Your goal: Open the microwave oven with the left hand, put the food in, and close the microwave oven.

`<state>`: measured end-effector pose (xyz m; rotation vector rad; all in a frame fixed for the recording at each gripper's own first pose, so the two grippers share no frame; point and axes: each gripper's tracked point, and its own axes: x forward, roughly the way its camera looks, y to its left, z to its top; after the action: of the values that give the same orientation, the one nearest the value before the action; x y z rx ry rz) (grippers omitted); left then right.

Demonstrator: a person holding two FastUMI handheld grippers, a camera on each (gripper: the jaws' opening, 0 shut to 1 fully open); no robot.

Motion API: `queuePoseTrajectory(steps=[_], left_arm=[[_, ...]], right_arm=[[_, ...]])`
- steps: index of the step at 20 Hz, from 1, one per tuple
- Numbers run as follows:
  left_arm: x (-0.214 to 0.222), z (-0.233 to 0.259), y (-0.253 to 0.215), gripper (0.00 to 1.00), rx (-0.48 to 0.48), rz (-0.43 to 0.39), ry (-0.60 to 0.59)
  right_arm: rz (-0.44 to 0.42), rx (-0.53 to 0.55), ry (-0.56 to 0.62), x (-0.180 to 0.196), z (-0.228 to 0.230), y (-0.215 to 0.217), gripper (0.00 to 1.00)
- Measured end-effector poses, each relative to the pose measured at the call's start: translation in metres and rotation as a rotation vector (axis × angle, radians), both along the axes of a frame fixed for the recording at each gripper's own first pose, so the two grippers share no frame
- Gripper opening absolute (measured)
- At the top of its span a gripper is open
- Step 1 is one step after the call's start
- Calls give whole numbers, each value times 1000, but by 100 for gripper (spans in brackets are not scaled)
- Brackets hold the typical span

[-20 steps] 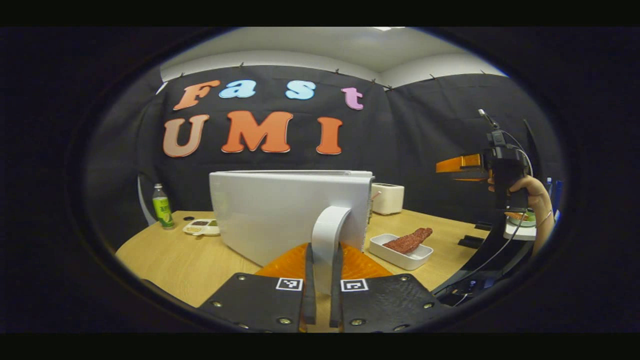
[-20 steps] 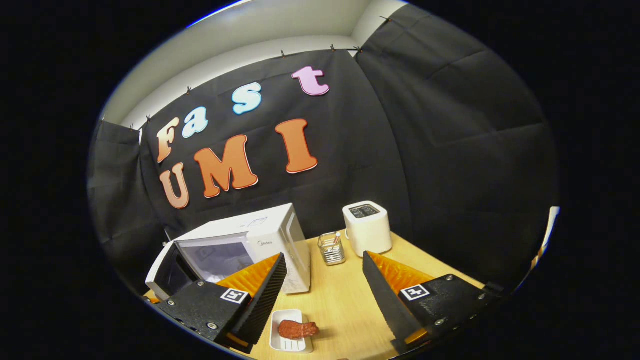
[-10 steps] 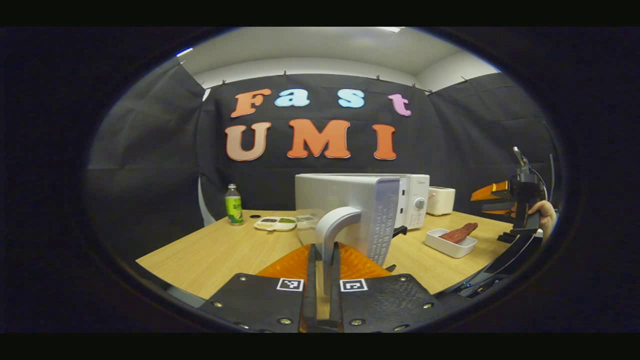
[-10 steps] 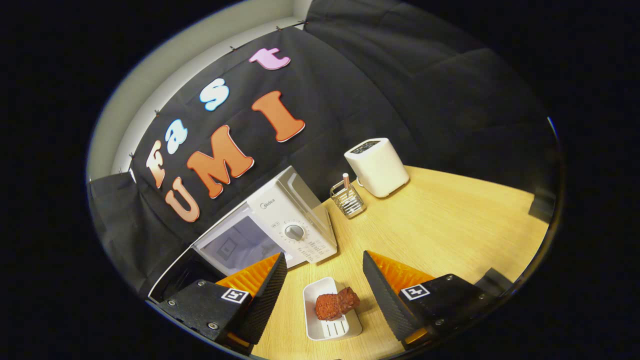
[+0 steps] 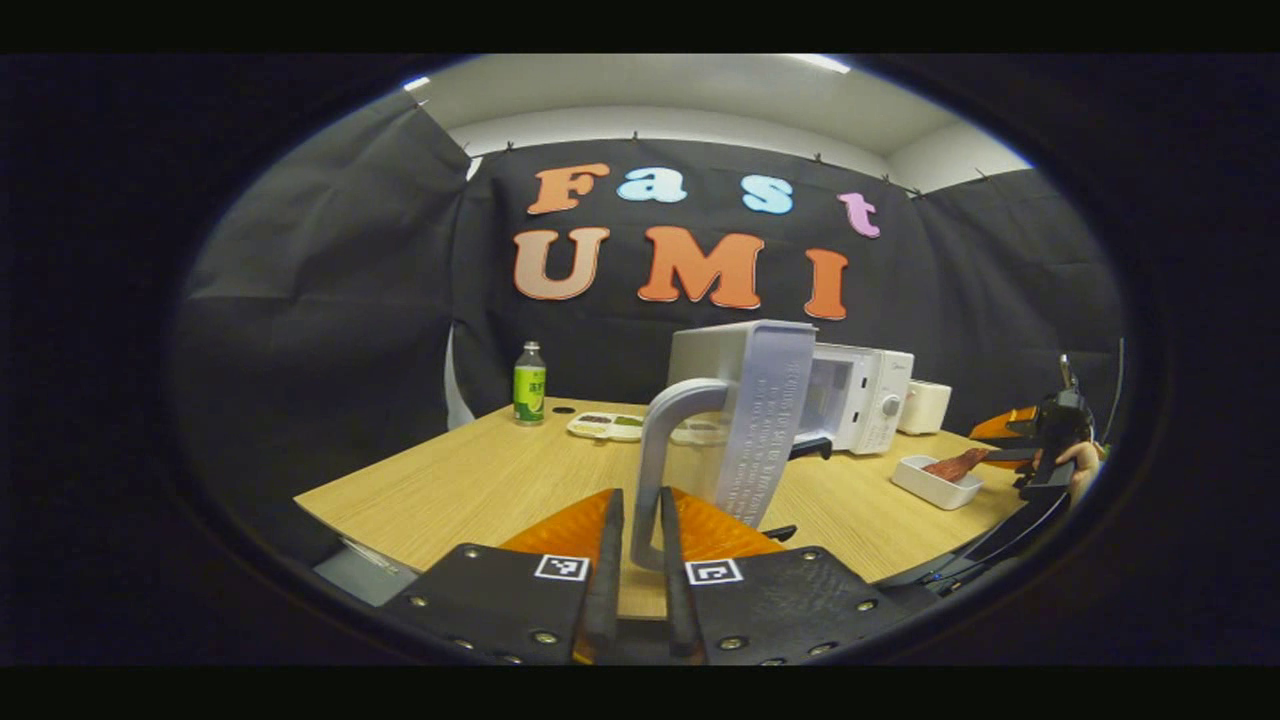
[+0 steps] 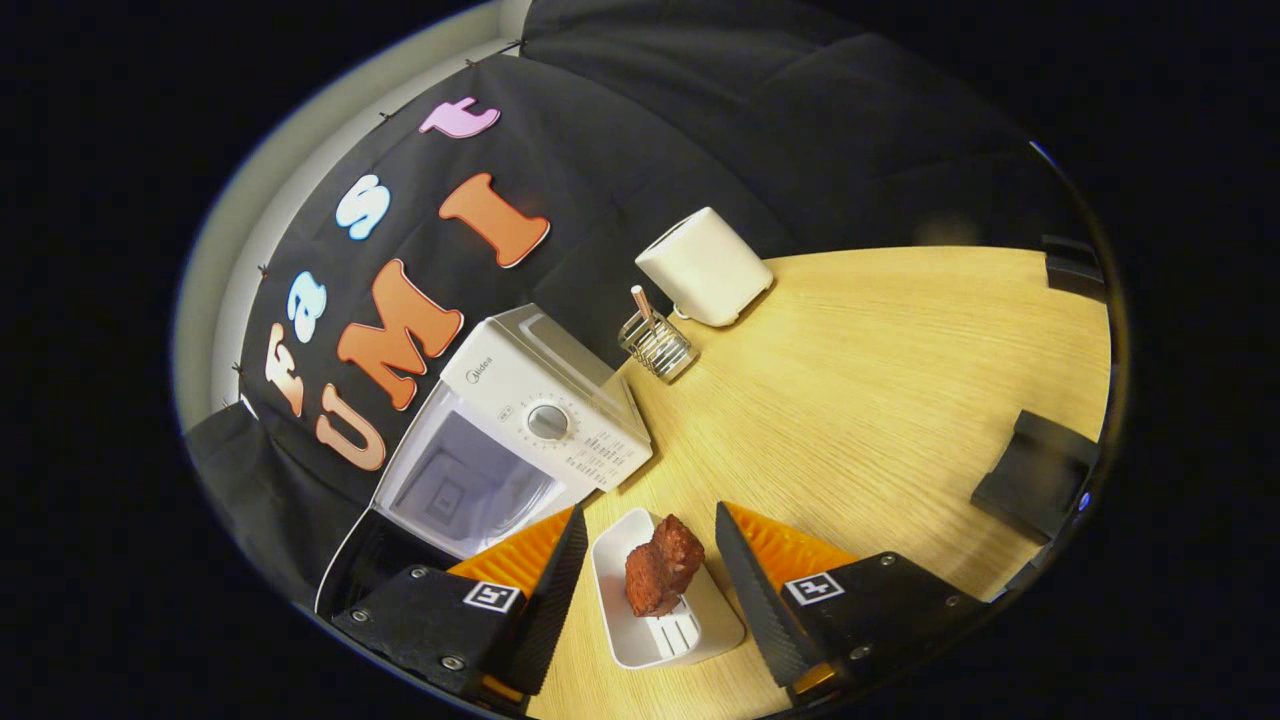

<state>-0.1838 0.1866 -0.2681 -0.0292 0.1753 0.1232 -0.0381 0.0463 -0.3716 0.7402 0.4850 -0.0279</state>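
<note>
Both grippers had moved: the left gripper (image 5: 636,560), pinching the handle (image 5: 662,450), swung the door (image 5: 757,420) wider; the right gripper (image 6: 640,560), jaws spread, straddled the tray (image 6: 660,615) at 6 o'clock of the microwave (image 6: 520,440).

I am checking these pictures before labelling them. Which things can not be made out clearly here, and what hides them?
- Microwave inside, left gripper view: the open door covers part of it.
- Door, right gripper view: cut off at the lower left, behind the right gripper finger.
- Small dish contents, left gripper view: too small to tell.
- Whether the left gripper fingers press the door handle: unclear, a gap shows beside it.
- Dark box, right gripper view: near the edge, unidentifiable.
</note>
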Motion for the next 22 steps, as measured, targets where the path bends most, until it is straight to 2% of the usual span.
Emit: queuePoseTrajectory(steps=[1,2,3,4,5,6,7,8,9,12,13,14,16,17,21,22], left_arm=[[-3,1,3,23,-2,-3,2],[-4,2,7,21,-7,2,-1],[-6,5,12,25,-21,3,-7],[-7,8,14,25,-40,2,-14],[-10,9,18,27,-54,8,-21],[-11,10,26,28,-62,25,-27],[-12,10,34,29,-64,45,-31],[-15,10,42,31,-65,61,-36],[-17,12,49,39,-66,77,-38],[-20,10,71,36,-67,120,-41],[-25,6,76,39,-69,130,-40],[-28,4,81,37,-71,139,-39],[-30,3,89,39,-73,150,-39],[-32,1,94,36,-72,157,-39],[-31,3,108,40,-50,179,-42],[-29,4,110,36,-43,178,-42]], right_arm=[[-3,13,3,1,-2,2,76],[-8,17,5,2,-3,3,71],[-19,1,15,3,-8,3,62],[-30,-14,24,4,-12,-1,57],[-46,-12,31,4,-13,-2,45],[-57,2,34,5,-12,-3,40],[-65,23,28,5,-9,-3,27],[-69,34,26,5,-7,-2,24],[-66,32,27,5,-8,0,19],[-64,-5,15,6,-1,4,17],[-64,-18,13,6,1,5,17],[-63,-36,9,6,4,6,14],[-73,-77,-1,6,12,7,14],[-84,-90,-12,6,19,6,11],[-106,-145,-89,7,62,13,10],[-100,-148,-111,8,74,19,11]])
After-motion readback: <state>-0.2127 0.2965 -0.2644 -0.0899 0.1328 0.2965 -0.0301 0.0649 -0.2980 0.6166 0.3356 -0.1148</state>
